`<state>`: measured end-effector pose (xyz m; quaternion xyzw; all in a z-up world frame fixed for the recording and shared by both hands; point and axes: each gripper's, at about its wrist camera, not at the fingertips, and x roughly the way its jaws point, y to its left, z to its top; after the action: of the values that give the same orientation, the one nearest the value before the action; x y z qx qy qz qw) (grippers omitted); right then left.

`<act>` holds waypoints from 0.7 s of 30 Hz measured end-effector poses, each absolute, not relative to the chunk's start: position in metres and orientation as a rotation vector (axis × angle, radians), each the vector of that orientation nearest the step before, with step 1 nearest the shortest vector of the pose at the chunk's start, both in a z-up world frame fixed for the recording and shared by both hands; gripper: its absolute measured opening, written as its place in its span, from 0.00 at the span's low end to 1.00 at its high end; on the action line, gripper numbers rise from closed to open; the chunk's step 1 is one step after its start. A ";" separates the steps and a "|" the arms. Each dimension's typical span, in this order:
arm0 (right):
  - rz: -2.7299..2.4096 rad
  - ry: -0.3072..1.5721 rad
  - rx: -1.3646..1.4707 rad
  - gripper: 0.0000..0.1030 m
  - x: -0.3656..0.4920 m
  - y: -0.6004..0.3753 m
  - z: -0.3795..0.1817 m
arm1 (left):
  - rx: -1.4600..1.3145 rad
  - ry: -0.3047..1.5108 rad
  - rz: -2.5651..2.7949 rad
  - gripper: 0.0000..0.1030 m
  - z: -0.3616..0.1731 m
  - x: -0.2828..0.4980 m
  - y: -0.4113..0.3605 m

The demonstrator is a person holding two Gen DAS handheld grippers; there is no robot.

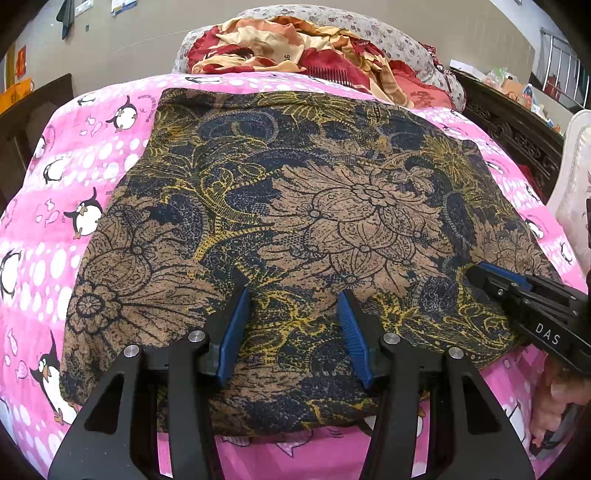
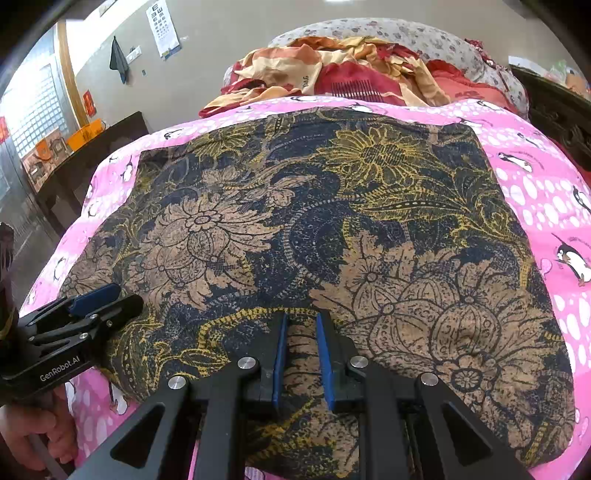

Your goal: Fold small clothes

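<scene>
A folded garment (image 1: 295, 229) with a navy, tan and yellow flower print lies flat on a pink penguin quilt (image 1: 74, 192). It also fills the right wrist view (image 2: 314, 240). My left gripper (image 1: 294, 297) is open and empty, hovering over the garment's near edge. It shows from the side at the left of the right wrist view (image 2: 110, 299). My right gripper (image 2: 302, 319) is open by a narrow gap, nothing held, low over the garment's near edge. It shows at the right of the left wrist view (image 1: 476, 271).
A crumpled red and cream floral cloth (image 1: 295, 48) and a flowered pillow (image 1: 388, 33) lie at the bed's far end. Dark carved wooden furniture (image 1: 517, 125) stands to the right. A dark table (image 2: 92, 155) with orange boxes stands to the left.
</scene>
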<state>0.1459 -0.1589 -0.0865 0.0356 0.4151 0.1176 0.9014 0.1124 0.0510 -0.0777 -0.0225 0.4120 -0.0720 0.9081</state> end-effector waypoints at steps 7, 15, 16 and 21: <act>0.239 0.855 0.068 0.15 0.147 -0.159 -0.086 | -0.227 0.809 -0.235 0.48 -0.055 0.068 0.069; 0.246 0.853 0.083 0.15 0.146 -0.161 -0.086 | -0.811 0.828 -0.237 0.64 -0.106 0.031 0.159; 0.251 0.854 0.092 0.15 0.146 -0.161 -0.087 | -0.818 0.825 -0.235 0.64 -0.105 0.035 0.161; 0.271 0.856 0.128 0.15 0.148 -0.167 -0.088 | -0.924 0.794 -0.240 0.64 -0.111 0.079 0.176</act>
<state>0.1476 -0.1675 -0.0877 0.0620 0.4134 0.1309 0.8990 0.0792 0.1756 -0.1114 -0.4329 0.3721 -0.1123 0.8134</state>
